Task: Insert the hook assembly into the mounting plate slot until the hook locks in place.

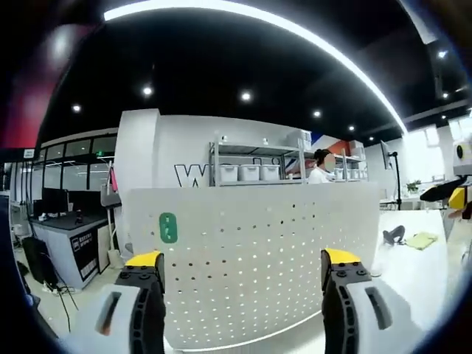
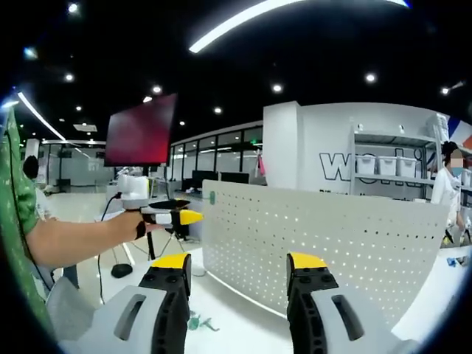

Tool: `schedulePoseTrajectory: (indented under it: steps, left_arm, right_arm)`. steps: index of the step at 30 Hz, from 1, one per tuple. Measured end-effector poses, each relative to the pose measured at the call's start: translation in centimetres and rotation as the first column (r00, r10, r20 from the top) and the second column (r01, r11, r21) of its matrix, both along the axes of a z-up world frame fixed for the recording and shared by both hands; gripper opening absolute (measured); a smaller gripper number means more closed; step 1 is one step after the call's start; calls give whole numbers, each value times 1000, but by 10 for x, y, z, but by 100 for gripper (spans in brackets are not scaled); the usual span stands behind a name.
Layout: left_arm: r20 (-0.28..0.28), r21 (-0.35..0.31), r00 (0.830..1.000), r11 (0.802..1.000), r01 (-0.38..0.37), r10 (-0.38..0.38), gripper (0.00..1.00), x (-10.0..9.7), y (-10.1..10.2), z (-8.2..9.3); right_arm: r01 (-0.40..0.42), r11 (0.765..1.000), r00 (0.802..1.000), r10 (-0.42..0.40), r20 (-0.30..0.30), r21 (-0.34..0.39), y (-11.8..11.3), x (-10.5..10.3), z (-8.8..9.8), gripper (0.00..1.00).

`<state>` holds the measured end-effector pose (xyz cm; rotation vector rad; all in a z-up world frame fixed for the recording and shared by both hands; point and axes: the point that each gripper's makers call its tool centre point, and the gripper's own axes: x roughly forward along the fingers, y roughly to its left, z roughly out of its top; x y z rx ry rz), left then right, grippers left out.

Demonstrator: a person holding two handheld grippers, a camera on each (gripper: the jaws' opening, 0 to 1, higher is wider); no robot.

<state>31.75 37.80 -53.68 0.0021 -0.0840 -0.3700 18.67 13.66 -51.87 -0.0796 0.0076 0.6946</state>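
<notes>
The left gripper [image 1: 242, 274] stands with jaws parted and nothing between them, raised squarely in front of the white perforated mounting plate [image 1: 251, 258], which stands upright on the white bench [image 1: 413, 273]; a small green tag [image 1: 168, 227] sits on the plate just above the left jaw; the right gripper [image 2: 240, 279] is likewise spread and empty, facing the same plate [image 2: 324, 243] at a slant, probably to keep it in sight; down past its left jaw a small greenish piece [image 2: 198, 322] lies on the bench, possibly the hook assembly, though too small to tell; the insertion looks not yet begun.
</notes>
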Motion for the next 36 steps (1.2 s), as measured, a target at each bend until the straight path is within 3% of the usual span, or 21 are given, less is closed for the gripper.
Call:
schedulePoseTrajectory:
  steps: [8,19,36]
  left_arm:
    - [5,-1,1000,1000,28,-28,90,-25,-10,7]
    - [-20,0,999,999,43,-43,89,-63,-14,-1]
    - [-35,-19,997,998,64,-65,87,-118,1,-11]
  right_arm:
    - [10,1000,1000,-10,-4,2,-2,-18,4,52]
    - [21,1000,1000,-21,-17,17,-3,-33,2,52]
    - [-2,1000,1000,3,-27,16,31,-52,-6,50]
